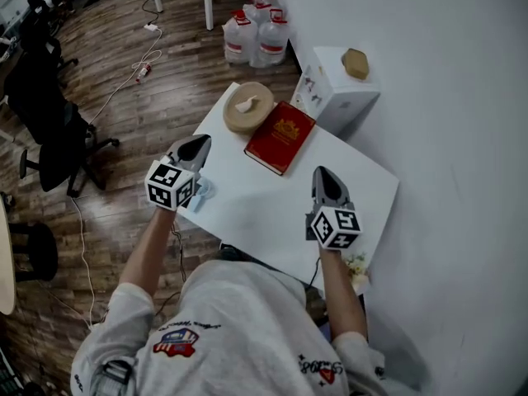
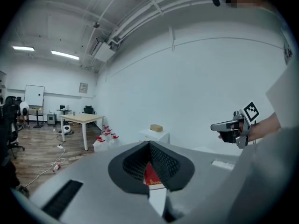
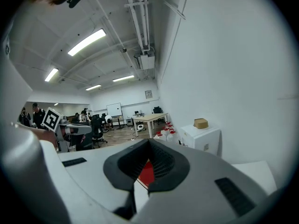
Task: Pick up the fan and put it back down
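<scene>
A small pale blue thing (image 1: pixel 203 191), possibly the fan, lies at the left edge of the white table (image 1: pixel 264 213), partly hidden under my left gripper's marker cube. My left gripper (image 1: pixel 198 144) hangs above that edge, pointing towards the far end of the table. Its jaws (image 2: pixel 149 144) are shut and I see nothing between them. My right gripper (image 1: pixel 323 174) hovers over the right side of the table. Its jaws (image 3: pixel 149 140) are also shut with nothing in them. Each gripper shows in the other's view: the right gripper (image 2: pixel 219 126) and the left gripper (image 3: pixel 86 129).
A red book (image 1: pixel 280 136) lies on the table's far half beside a round tan disc (image 1: pixel 247 107) with a white piece on it. Behind stands a white box (image 1: pixel 338 89) with a tan lump (image 1: pixel 355 63). Water jugs (image 1: pixel 256 35) and an office chair (image 1: pixel 49 130) are on the floor.
</scene>
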The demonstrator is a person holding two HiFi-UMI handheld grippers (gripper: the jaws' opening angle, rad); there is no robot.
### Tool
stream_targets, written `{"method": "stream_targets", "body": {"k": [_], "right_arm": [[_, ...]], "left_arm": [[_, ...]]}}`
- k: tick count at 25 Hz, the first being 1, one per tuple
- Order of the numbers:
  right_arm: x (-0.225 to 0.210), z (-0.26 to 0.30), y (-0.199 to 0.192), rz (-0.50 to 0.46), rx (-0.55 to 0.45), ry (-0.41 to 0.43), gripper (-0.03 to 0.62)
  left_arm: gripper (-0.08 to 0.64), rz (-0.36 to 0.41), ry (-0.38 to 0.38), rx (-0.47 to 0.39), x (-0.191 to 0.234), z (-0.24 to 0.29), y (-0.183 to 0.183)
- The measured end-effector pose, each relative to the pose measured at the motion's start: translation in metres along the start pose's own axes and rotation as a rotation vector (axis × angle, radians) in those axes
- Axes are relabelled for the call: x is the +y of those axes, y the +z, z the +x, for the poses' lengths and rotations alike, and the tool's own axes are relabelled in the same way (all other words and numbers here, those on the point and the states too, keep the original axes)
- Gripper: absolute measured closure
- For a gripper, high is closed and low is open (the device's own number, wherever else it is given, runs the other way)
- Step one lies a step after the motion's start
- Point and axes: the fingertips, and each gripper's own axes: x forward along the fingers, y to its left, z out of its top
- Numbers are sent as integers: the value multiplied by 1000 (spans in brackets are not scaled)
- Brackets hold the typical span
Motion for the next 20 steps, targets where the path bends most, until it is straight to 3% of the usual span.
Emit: {"method": "stream_targets", "body": {"k": [11, 20], "right_arm": [[-50, -79, 21, -20, -74, -184, 601], [-64, -115, 29, -35, -105, -257, 601]], "left_arm": [[555, 24, -243, -47, -105, 63, 34], [555, 32, -325, -31, -148, 72, 33]]}}
